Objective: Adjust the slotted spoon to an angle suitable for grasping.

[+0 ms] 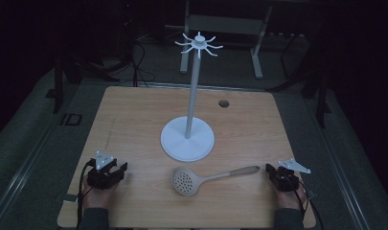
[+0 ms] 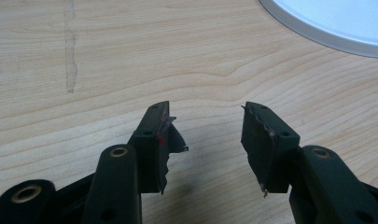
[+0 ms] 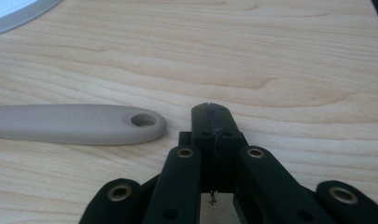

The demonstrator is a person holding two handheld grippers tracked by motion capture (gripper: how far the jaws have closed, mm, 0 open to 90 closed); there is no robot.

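Beige spoon (image 1: 201, 178) flat on the table (image 1: 134, 115) just in front of the white stand (image 1: 188, 139), handle end just beside the right gripper (image 3: 211, 114) with jaws pressed together and empty, left gripper (image 2: 206, 116) well apart, jaws wide with nothing between.

One skimmer (image 1: 190, 180), one stand (image 1: 188, 139), prob. two tongs.

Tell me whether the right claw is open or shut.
Shut: the right claw has both jaws pressed together, nothing between them, beside the spoon handle.
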